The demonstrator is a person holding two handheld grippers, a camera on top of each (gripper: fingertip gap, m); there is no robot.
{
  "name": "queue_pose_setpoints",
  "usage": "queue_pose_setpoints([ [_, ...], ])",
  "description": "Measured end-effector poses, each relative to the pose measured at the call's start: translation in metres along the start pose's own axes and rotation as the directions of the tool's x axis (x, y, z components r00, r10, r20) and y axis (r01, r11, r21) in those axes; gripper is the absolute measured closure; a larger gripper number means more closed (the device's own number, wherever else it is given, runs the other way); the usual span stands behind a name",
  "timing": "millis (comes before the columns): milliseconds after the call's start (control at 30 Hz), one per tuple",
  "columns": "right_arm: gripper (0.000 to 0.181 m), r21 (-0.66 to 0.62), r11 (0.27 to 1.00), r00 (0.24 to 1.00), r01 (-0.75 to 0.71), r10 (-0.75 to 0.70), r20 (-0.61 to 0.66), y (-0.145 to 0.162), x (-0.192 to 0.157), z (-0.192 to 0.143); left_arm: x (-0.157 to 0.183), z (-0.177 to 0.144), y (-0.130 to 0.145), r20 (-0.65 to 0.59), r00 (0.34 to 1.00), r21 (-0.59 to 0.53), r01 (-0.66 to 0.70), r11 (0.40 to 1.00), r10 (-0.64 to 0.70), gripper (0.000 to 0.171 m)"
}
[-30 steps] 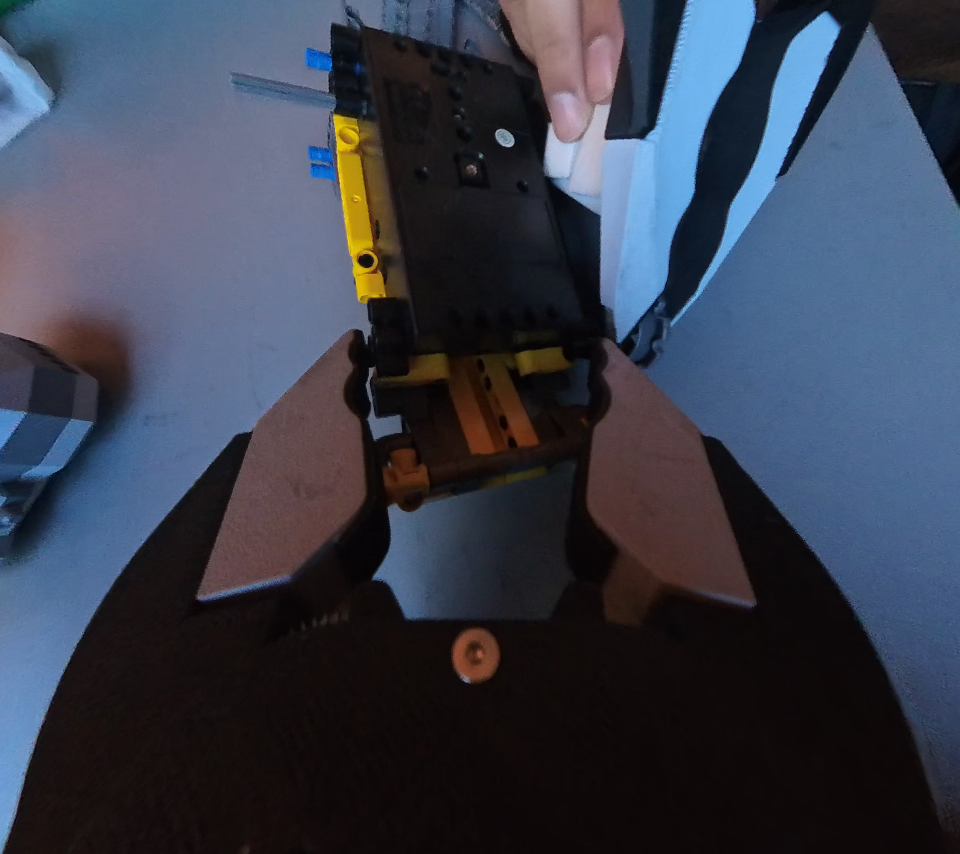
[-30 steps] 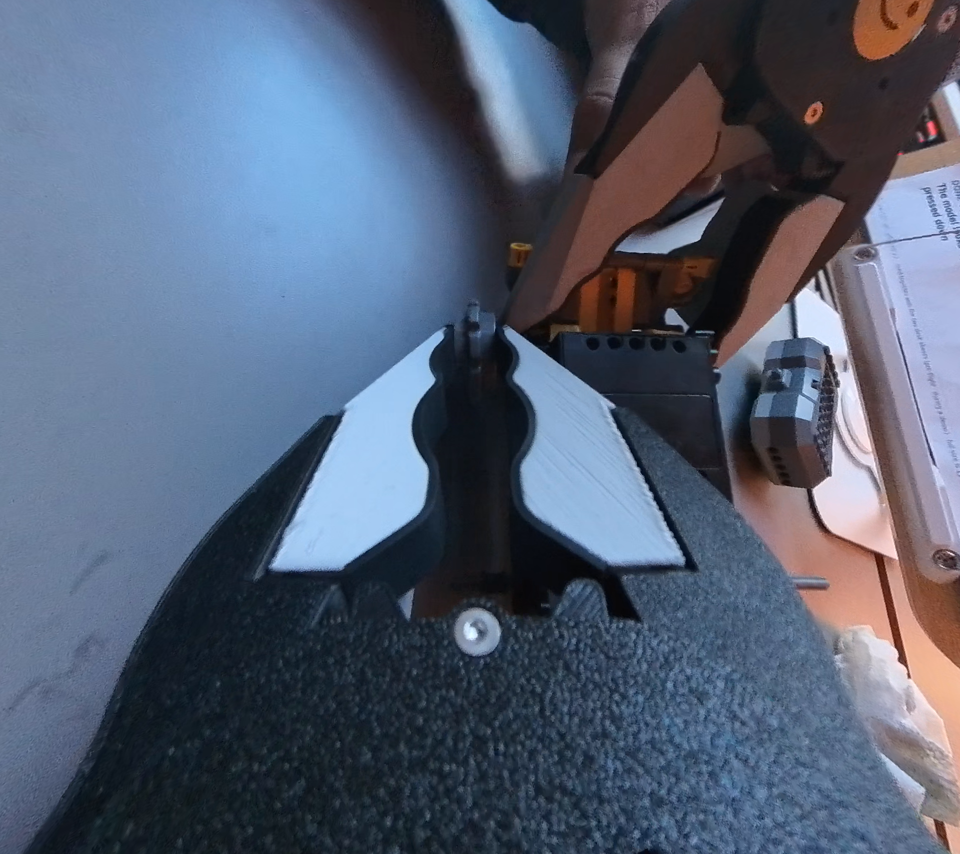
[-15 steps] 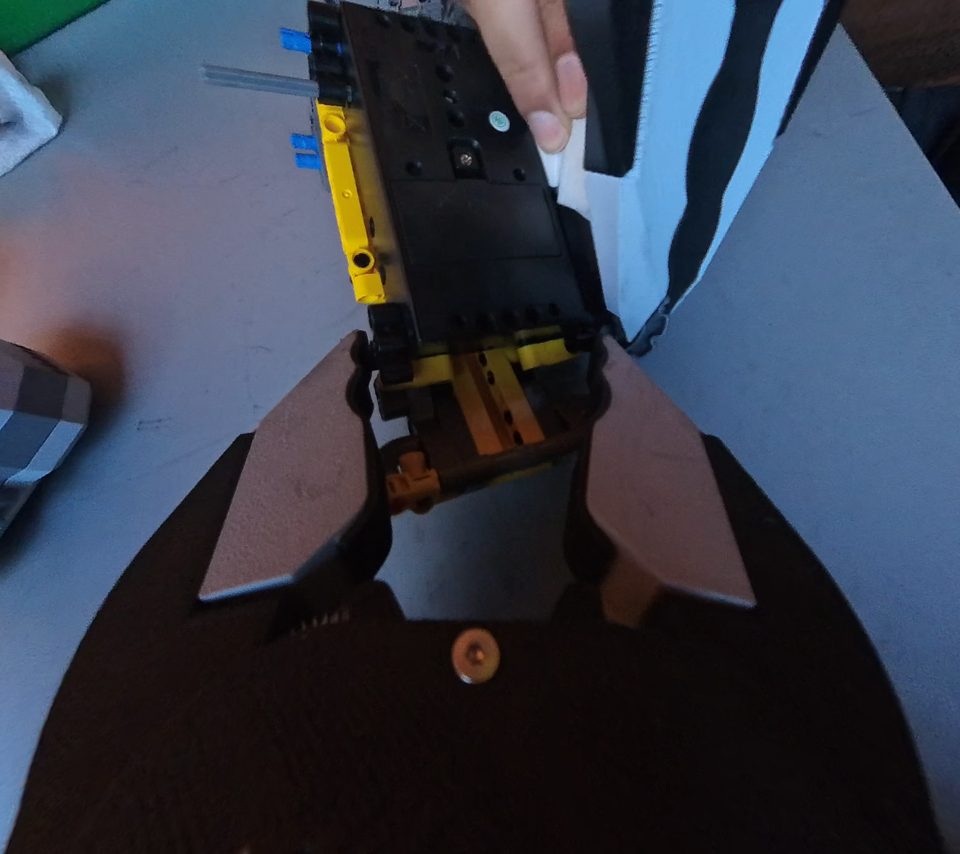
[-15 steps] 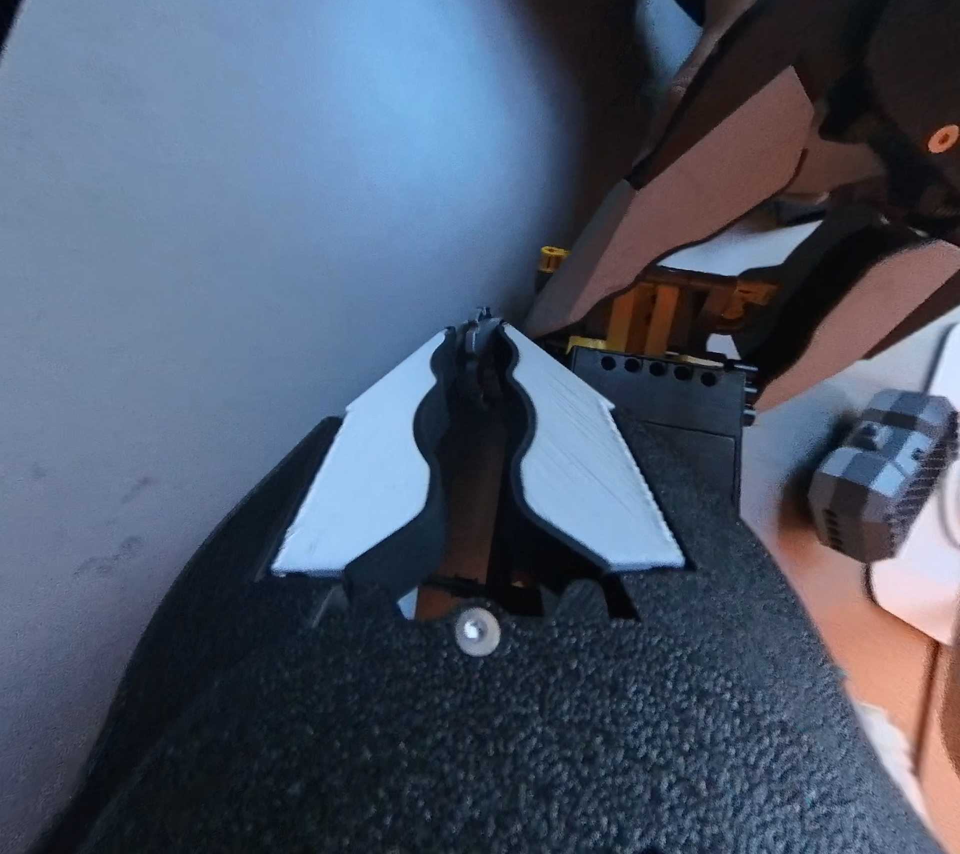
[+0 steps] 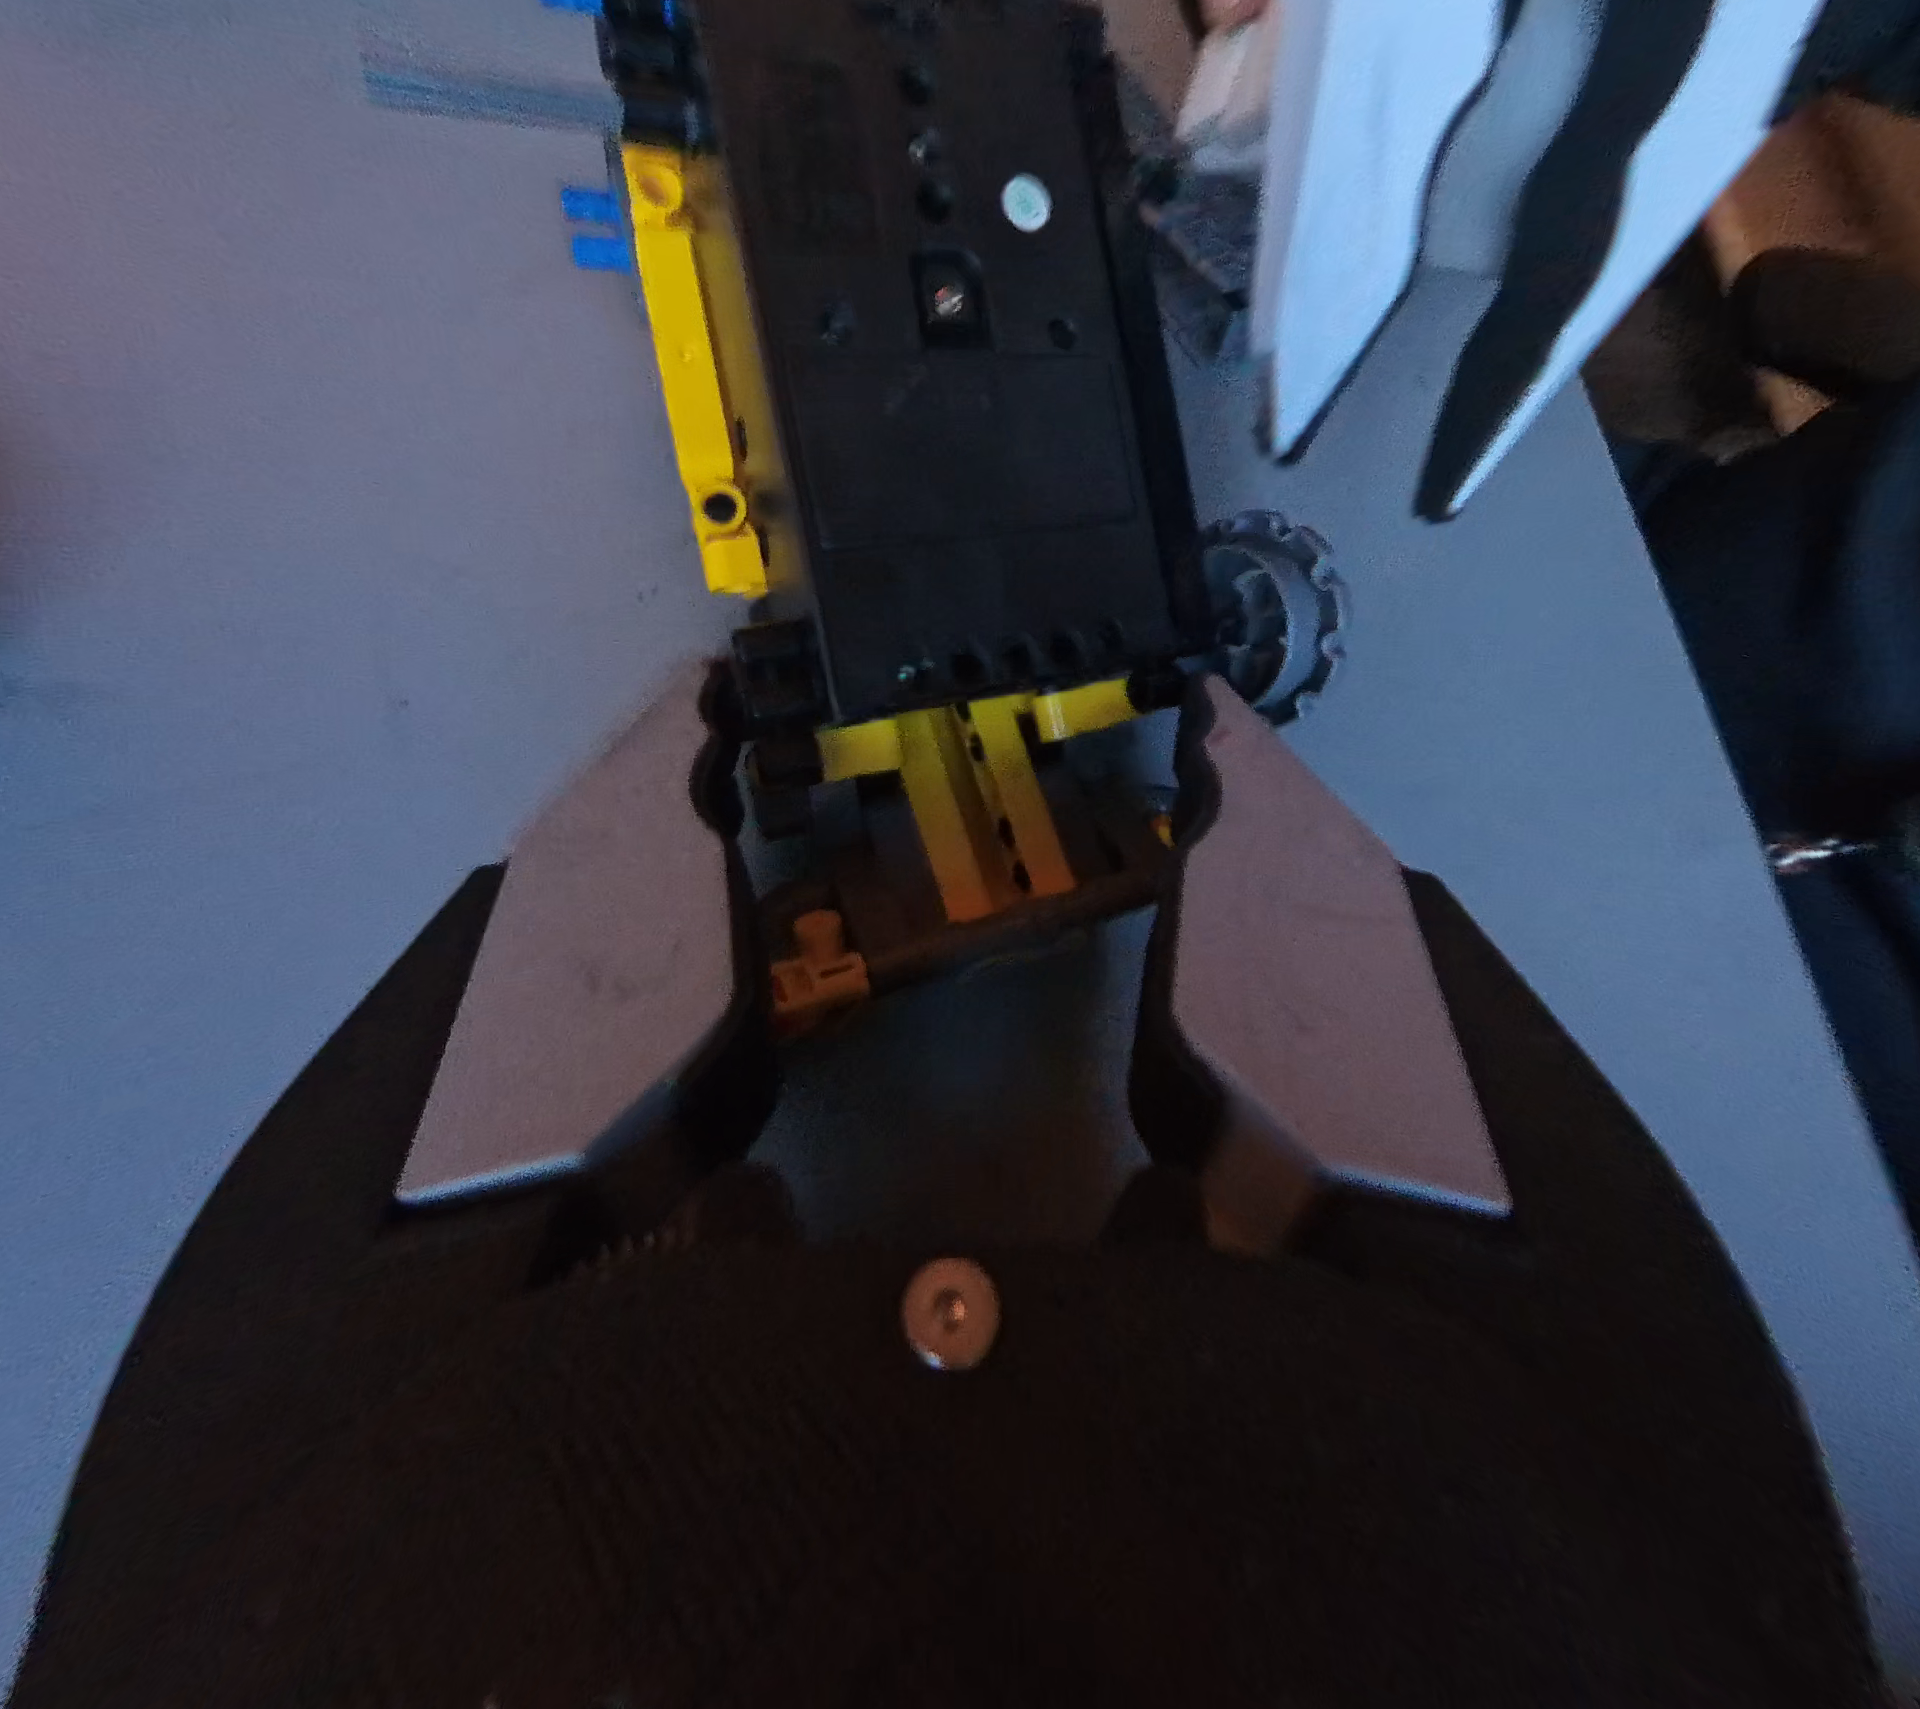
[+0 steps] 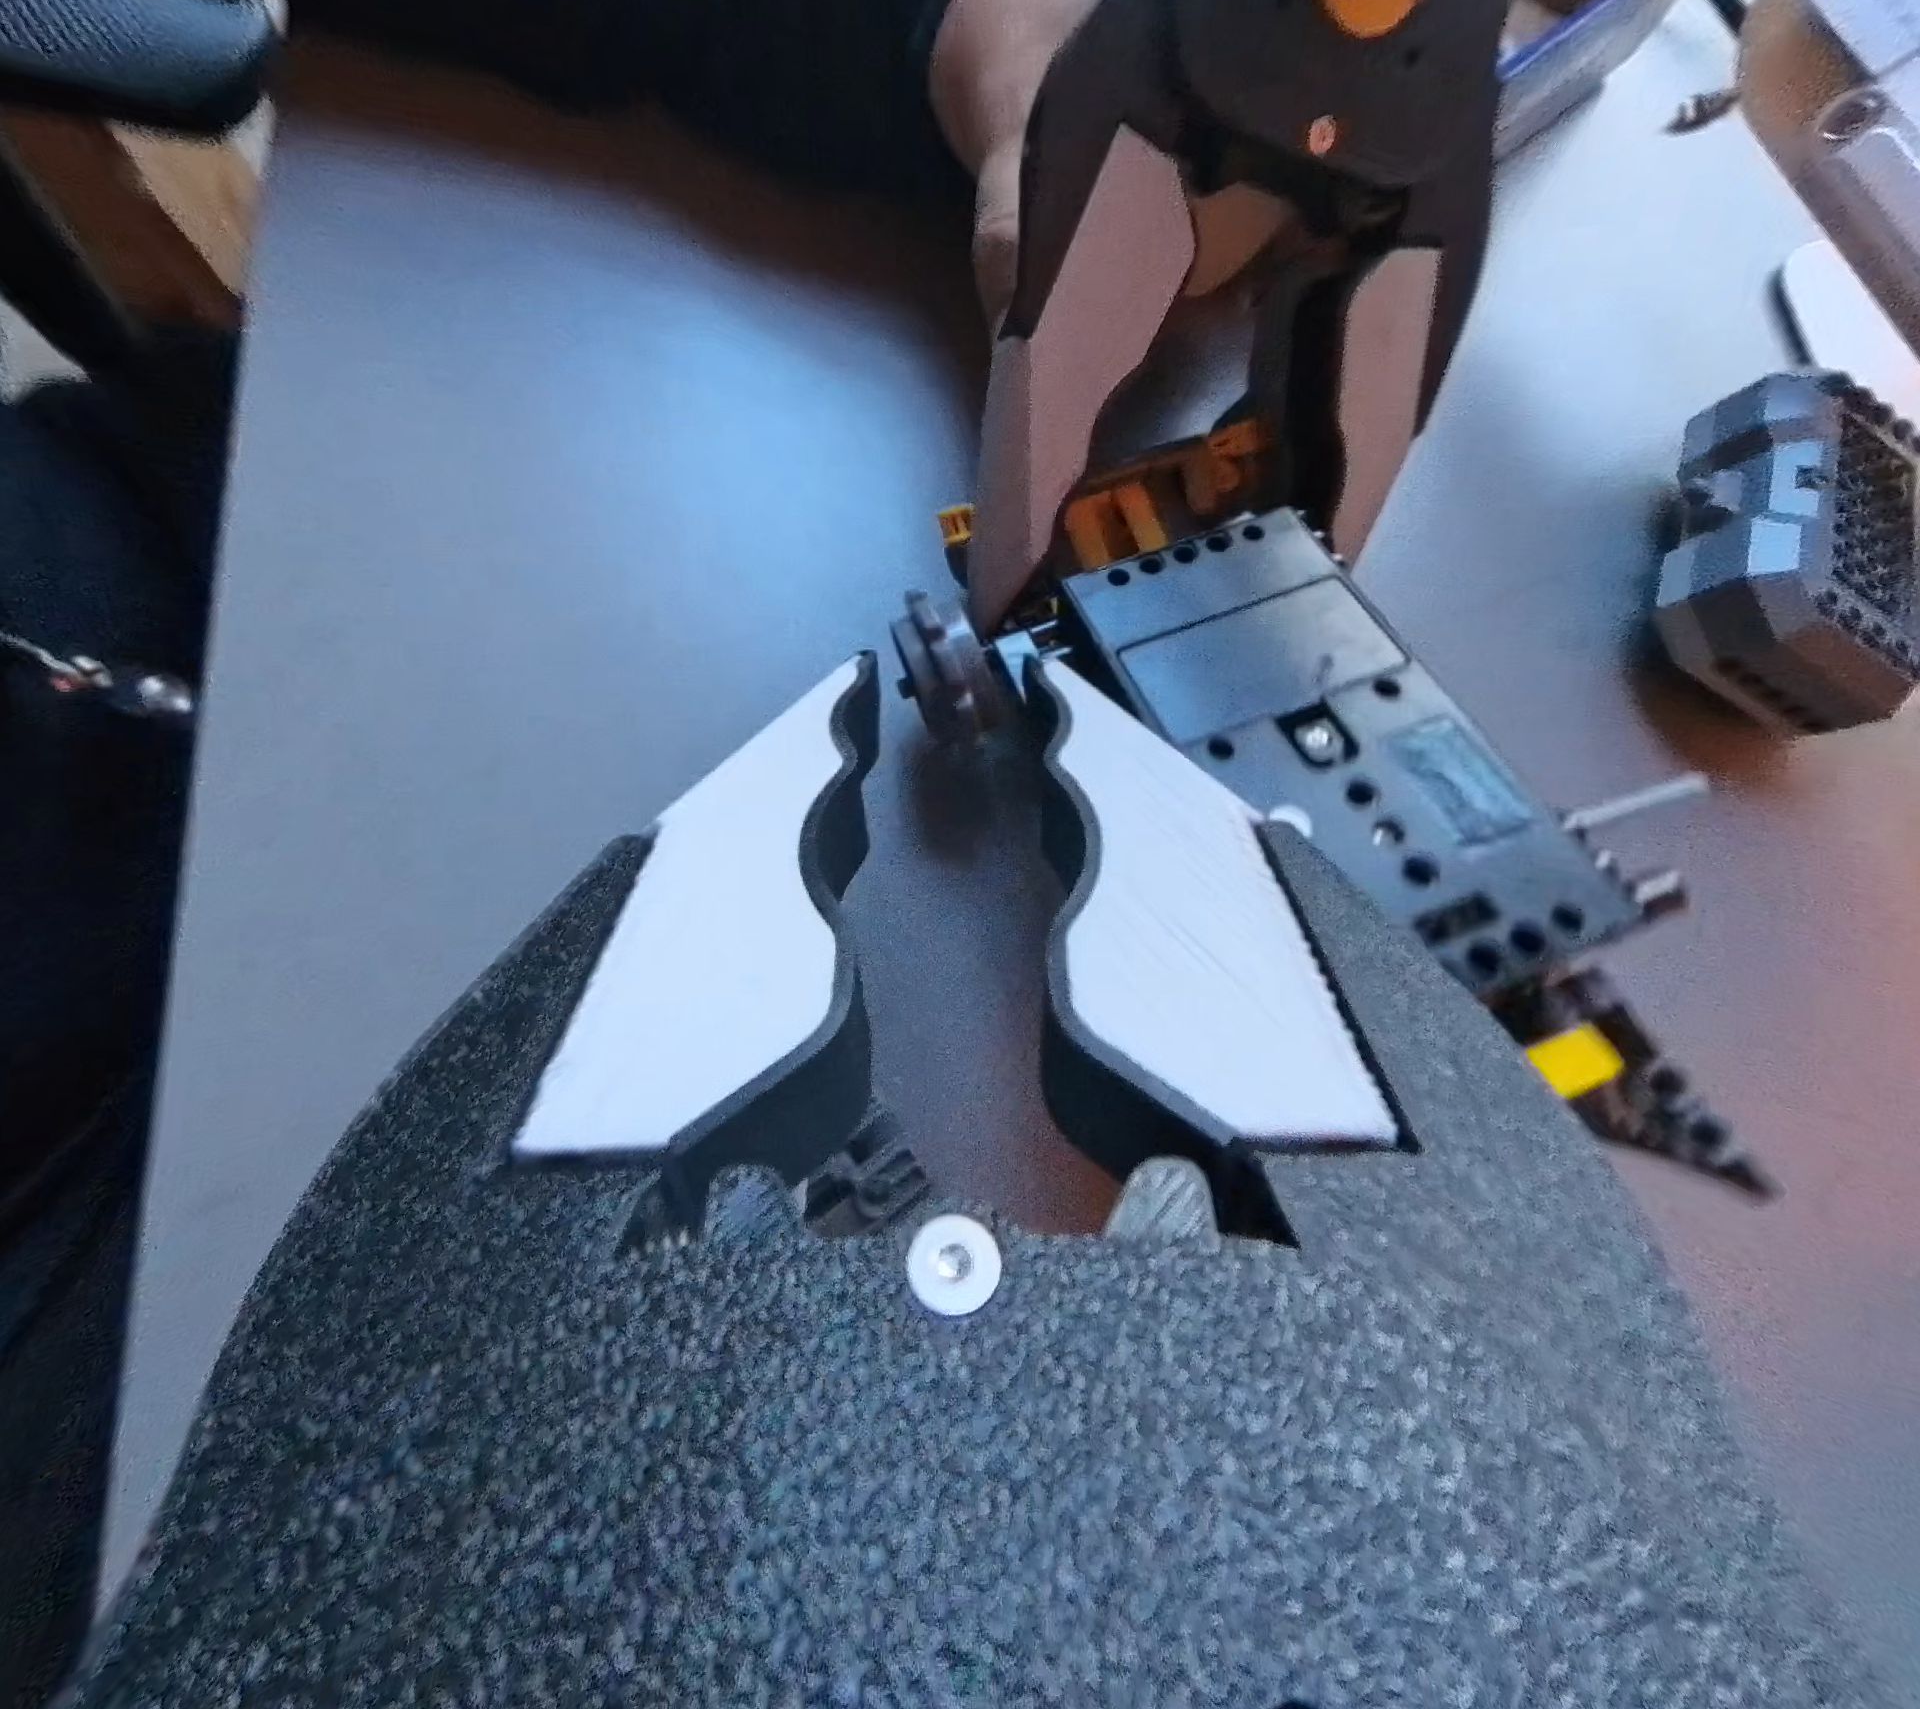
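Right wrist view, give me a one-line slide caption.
Open right gripper at a grey gear on a black brick model; left gripper clamps it.

2 wrist cameras, close in, angled down at the table [image 5: 312, 412], facing each other; both share the black brick model [image 5: 966, 371] [image 6: 1320, 714].

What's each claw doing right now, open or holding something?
Left gripper: shut on the black-and-yellow brick model.
Right gripper: open, holding nothing, its fingertips either side of a small grey gear wheel.

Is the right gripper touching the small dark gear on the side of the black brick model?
Apart. The right wrist view shows the right gripper open, the gear just beyond its fingertips with table showing between.
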State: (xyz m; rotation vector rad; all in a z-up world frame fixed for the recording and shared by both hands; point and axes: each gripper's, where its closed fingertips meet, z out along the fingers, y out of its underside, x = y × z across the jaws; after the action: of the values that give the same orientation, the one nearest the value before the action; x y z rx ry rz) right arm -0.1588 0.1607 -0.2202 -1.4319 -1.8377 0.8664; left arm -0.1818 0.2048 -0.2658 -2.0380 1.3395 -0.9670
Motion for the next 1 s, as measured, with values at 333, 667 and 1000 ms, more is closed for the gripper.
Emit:
queue_pose_setpoints([
  [333,0.156,-0.032,0.999,0.990,-0.001,-0.003,-0.138,0.005,-0.004,0.001,0.000,-0.002,-0.003,-0.038,0.997,0.029,0.071,0.997,-0.070,0.088],
  [667,0.154,-0.050,0.999,0.977,-0.022,0.011,-0.215,0.012,0.004,0.003,0.002,-0.002,-0.002,-0.038,0.998,0.022,0.051,0.998,-0.050,0.088],
  [1000,0.181,0.112,0.870,0.846,-0.479,0.492,-0.204,0.032,-0.016,-0.001,0.002,-0.002,-0.002,0.090,0.980,0.093,0.167,0.982,-0.175,0.088],
])
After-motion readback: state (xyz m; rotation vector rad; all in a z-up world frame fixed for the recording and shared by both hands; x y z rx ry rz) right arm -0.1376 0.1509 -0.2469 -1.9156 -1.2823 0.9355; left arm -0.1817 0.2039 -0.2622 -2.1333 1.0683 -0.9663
